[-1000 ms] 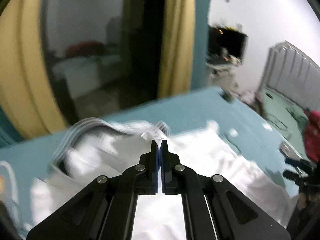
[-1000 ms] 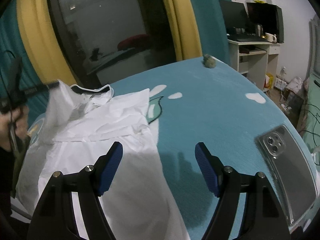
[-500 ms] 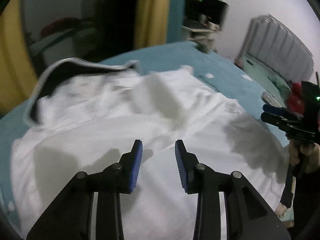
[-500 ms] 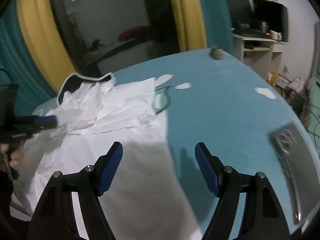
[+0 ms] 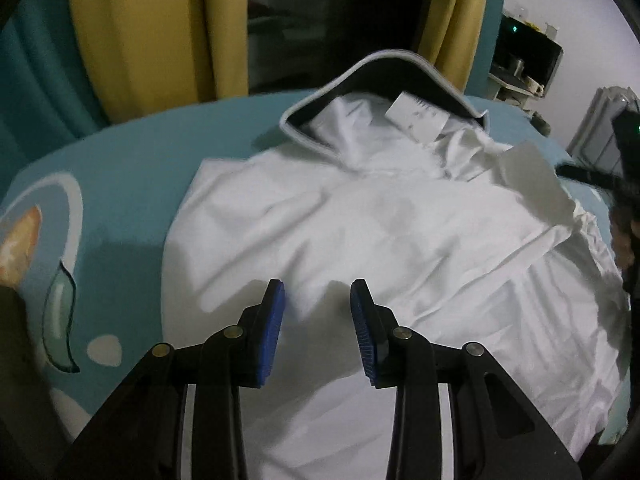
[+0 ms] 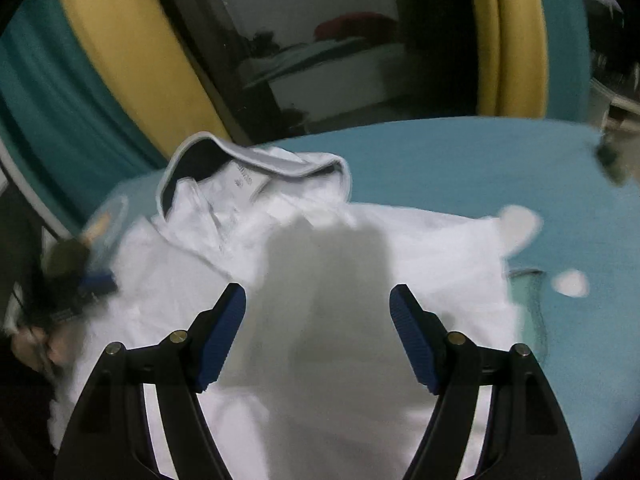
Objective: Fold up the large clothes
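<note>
A large white hooded garment (image 5: pixel 400 248) lies spread and wrinkled on the teal bed; its hood (image 5: pixel 384 76) with dark lining and a white label points to the far side. My left gripper (image 5: pixel 318 308) is open and empty just above the garment's near left part. In the right wrist view the same garment (image 6: pixel 360 264) lies below my right gripper (image 6: pixel 318 312), which is wide open and empty and casts a shadow on the cloth. The hood (image 6: pixel 248 164) shows at the upper left. The left gripper also shows blurred at the left edge of that view (image 6: pixel 90 284).
The teal bedsheet (image 5: pixel 120 184) has printed patches. Yellow and teal curtains (image 5: pixel 160 28) and a dark window stand behind the bed. A desk with shelves (image 5: pixel 524 68) is at the far right. The right gripper tool (image 5: pixel 600 176) shows at the right edge.
My left gripper has opened and let go of the garment, which now lies flat. Both grippers have swung so that the hood is ahead of them. The right gripper stays open.
</note>
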